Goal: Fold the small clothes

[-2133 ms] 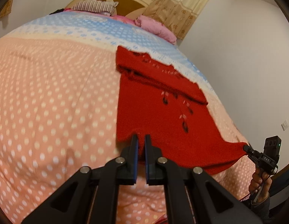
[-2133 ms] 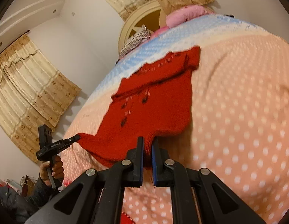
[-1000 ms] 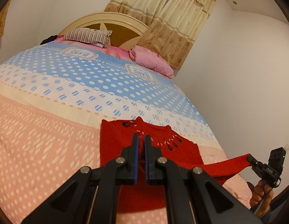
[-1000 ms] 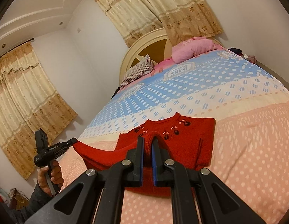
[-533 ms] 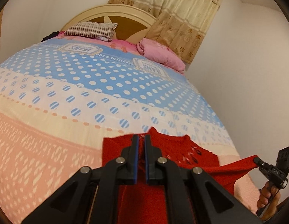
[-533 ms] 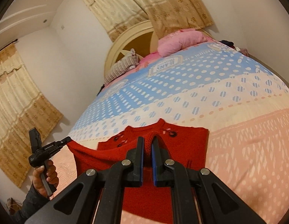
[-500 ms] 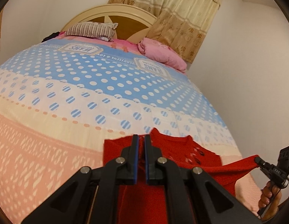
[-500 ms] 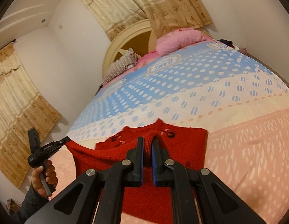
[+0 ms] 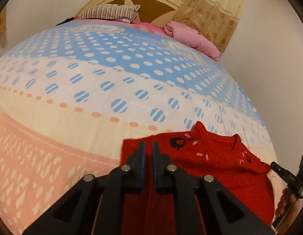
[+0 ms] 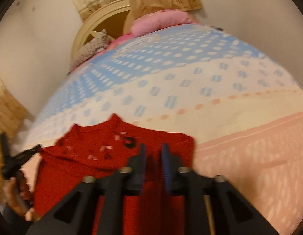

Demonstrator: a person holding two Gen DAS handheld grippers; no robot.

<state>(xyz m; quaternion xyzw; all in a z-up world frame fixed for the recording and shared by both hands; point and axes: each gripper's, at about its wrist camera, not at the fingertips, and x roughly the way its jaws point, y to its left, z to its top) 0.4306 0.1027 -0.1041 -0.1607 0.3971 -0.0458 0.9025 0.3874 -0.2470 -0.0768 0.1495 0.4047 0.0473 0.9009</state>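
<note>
A small red knit sweater (image 9: 210,160) with black and pink embroidery lies on the polka-dot bedspread (image 9: 92,90), its lower part folded up toward the collar. My left gripper (image 9: 147,146) is shut on the sweater's hem at its left edge. My right gripper (image 10: 153,148) stands over the sweater (image 10: 96,156) at the other edge; its jaws are slightly parted with red fabric between them, and the view is blurred. Each gripper shows at the far edge of the other's view, the right gripper (image 9: 277,167) and the left gripper (image 10: 32,150).
A striped pillow (image 9: 110,13) and a pink pillow (image 9: 190,37) lie at the rounded wooden headboard (image 9: 143,2). Curtains (image 9: 214,5) hang behind. A white wall runs along the bed's right side.
Both grippers have carried the hem forward and down toward the collar, so the sweater now lies folded. The right jaws have parted a little. The right view has blurred with motion.
</note>
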